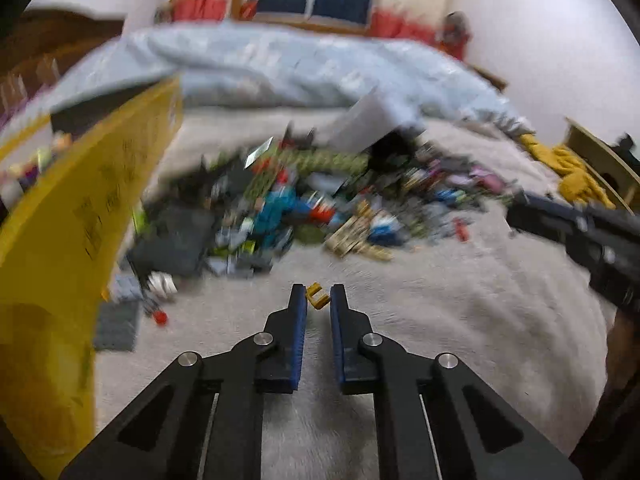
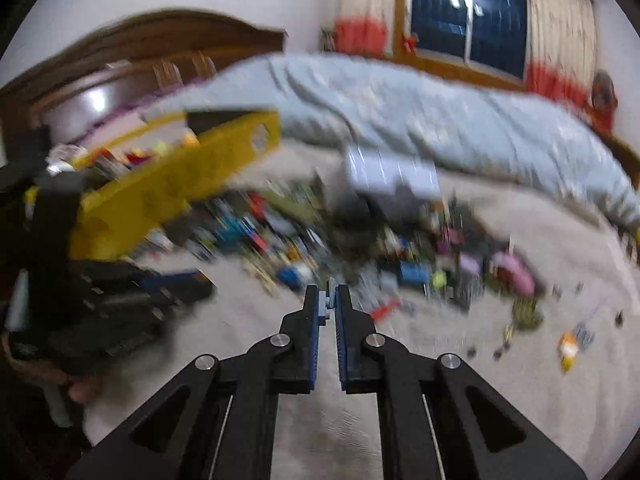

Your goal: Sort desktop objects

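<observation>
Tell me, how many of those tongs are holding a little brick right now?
2. The left tongs pinch a small yellow brick at their tips; the right tongs clamp a small grey brick. Both hang above the blanket.

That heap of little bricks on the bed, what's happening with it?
A person is sorting toy bricks with a hand-held gripper in each hand. The left gripper has its jaws closed on a small yellow piece; the right gripper pinches a small grey piece. The brick pile still sprawls over the beige blanket, beside a yellow box.
</observation>
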Motion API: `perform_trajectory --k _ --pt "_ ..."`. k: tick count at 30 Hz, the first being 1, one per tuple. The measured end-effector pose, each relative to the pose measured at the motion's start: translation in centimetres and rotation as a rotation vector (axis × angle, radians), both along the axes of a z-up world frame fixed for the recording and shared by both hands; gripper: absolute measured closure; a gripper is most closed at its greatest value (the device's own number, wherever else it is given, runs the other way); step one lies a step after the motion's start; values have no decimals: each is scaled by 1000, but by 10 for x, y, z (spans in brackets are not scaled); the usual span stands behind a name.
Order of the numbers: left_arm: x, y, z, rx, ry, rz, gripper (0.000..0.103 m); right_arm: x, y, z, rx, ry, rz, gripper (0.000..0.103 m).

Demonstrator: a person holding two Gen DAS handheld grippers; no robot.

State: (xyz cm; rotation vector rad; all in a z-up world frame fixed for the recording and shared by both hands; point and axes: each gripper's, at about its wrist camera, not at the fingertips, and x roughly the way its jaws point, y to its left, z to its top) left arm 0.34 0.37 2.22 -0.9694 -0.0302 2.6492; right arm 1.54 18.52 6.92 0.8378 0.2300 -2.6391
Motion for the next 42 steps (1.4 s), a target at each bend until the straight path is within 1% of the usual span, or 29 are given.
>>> perform_trajectory --k 1,2,3,4,6,7,9,11,13,14,15,16,18,20,22,25,28,29,30,31,32,33,35,36,37,38,40,41,42 --pt "14 1 11 -19 72 -22 91 10 -5 12 -12 44 22 97" --pt "24 1 19 -34 123 -33 91 17 -11 19 -14 75 39 97" --pt "42 2 32 -60 205 -39 91 26 -18 27 -16 118 64 97" --pt "55 1 42 -87 271 -25 91 29 -24 33 -21 140 79 97" --pt "82 -6 62 -171 415 52 91 36 -36 45 -69 176 125 97" --pt "92 -14 70 -200 464 102 91 35 -44 50 -114 177 153 97" --pt "102 -34 79 -241 513 211 91 30 -62 54 -153 179 181 97" --pt "105 -62 87 -235 524 308 91 27 -84 52 -149 191 192 97" --pt "104 -94 92 -215 523 414 91 20 -119 47 -127 199 224 97" --pt "104 -111 93 -228 533 478 91 19 -132 45 -117 206 241 97" --pt "104 -121 92 -252 545 520 91 18 -155 42 -102 224 276 97" --pt "104 -130 90 -280 553 552 90 19 -167 40 -100 231 298 97" --pt "102 -145 84 -328 548 628 90 20 -198 34 -98 240 350 97" --pt "99 -160 74 -353 537 682 90 21 -223 27 -88 245 386 97" --pt "96 -171 66 -389 531 716 90 23 -239 19 -75 249 409 97" --pt "92 -177 55 -413 511 693 90 28 -250 10 -69 258 429 97" --pt "87 -179 46 -392 466 663 90 28 -250 5 -73 268 442 96" --pt "87 -177 45 -390 456 659 87 27 -248 3 -81 266 450 96" --pt "86 -175 45 -407 447 677 82 25 -244 3 -88 263 452 96" --pt "90 -172 47 -419 451 694 69 23 -242 2 -87 256 445 93" --pt "92 -168 52 -423 467 710 56 23 -239 1 -81 248 430 75" --pt "97 -163 59 -406 499 715 50 22 -234 2 -78 238 414 52" --pt "108 -152 71 -349 549 691 24 20 -220 5 -102 214 396 34" --pt "111 -145 75 -309 561 665 22 21 -211 7 -111 209 390 34" --pt "111 -137 77 -270 560 634 22 22 -196 12 -115 212 366 33" --pt "109 -129 78 -247 549 606 22 23 -184 15 -113 216 341 33" --pt "99 -100 78 -213 501 523 22 26 -153 19 -111 215 261 32" --pt "93 -87 77 -211 474 492 22 27 -133 18 -92 204 190 31" --pt "85 -66 74 -214 430 457 22 26 -114 15 -71 184 114 30"
